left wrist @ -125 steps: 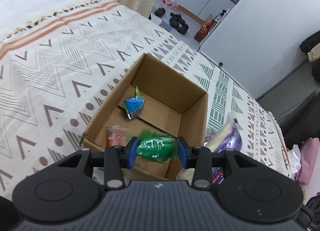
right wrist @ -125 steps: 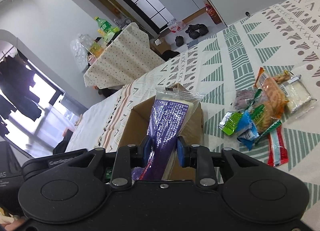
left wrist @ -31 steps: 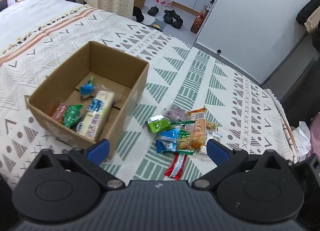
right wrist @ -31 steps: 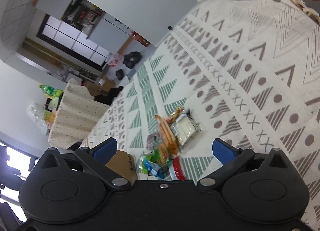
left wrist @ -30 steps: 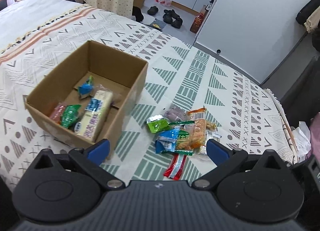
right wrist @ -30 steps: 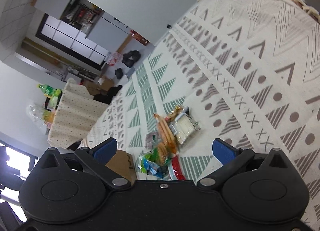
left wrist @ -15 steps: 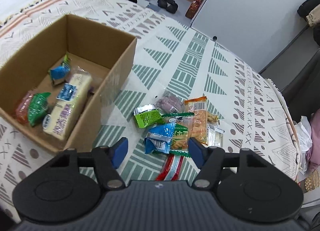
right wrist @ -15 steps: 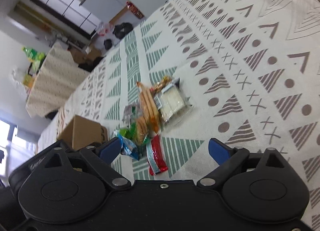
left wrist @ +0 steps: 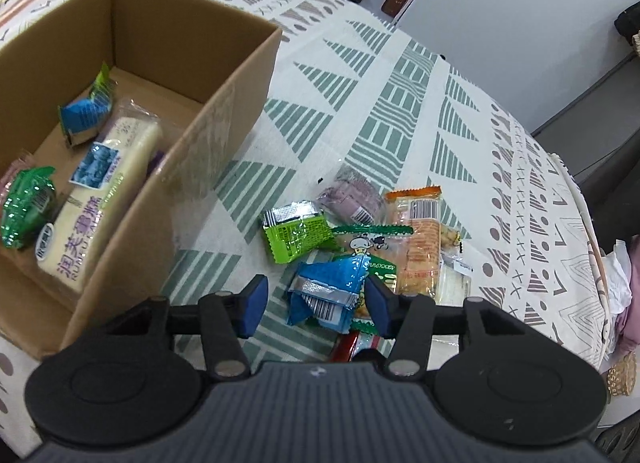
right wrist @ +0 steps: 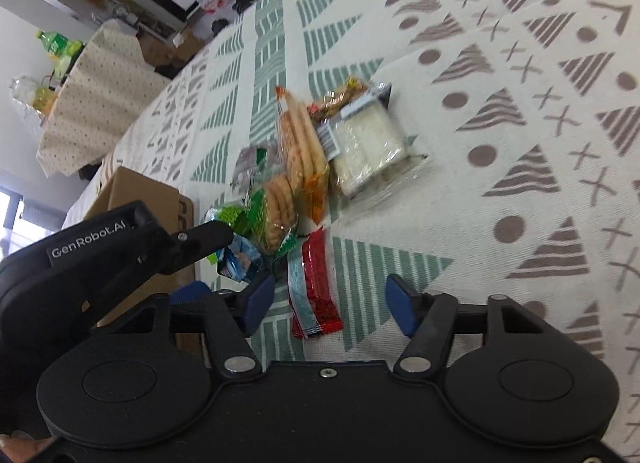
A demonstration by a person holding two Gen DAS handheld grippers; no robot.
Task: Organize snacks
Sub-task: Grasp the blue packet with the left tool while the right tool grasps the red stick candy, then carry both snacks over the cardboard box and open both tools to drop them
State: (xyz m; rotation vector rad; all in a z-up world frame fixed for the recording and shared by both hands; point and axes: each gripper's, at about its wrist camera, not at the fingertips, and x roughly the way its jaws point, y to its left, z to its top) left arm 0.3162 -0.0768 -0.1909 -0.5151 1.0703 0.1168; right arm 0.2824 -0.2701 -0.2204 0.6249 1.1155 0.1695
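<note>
1. Left gripper (left wrist: 316,299): I see its jaws apart, one blue pad on each side of the blue packet (left wrist: 326,291) at lower centre of the left wrist view; no pad visibly presses the packet.
2. Right gripper (right wrist: 331,303): I see its jaws apart, straddling the lower end of the red packet (right wrist: 316,287) at lower centre of the right wrist view.
3. Loose pile: the light green packet (left wrist: 298,233), purple packet (left wrist: 352,201) and orange biscuit pack (left wrist: 420,239) lie touching one another on the patterned cloth (left wrist: 400,75), right of centre in the left view. The clear pack of white wafers (right wrist: 370,145) lies just right of the biscuits in the right view.
4. Cardboard box (left wrist: 236,75): it fills the left side of the left view. Inside I see the long white bar (left wrist: 100,199), a dark green packet (left wrist: 26,209) at the far left edge and a small blue packet (left wrist: 86,117) above the bar.
5. Left gripper body also shows at the left edge of the right view, beside the box.
</note>
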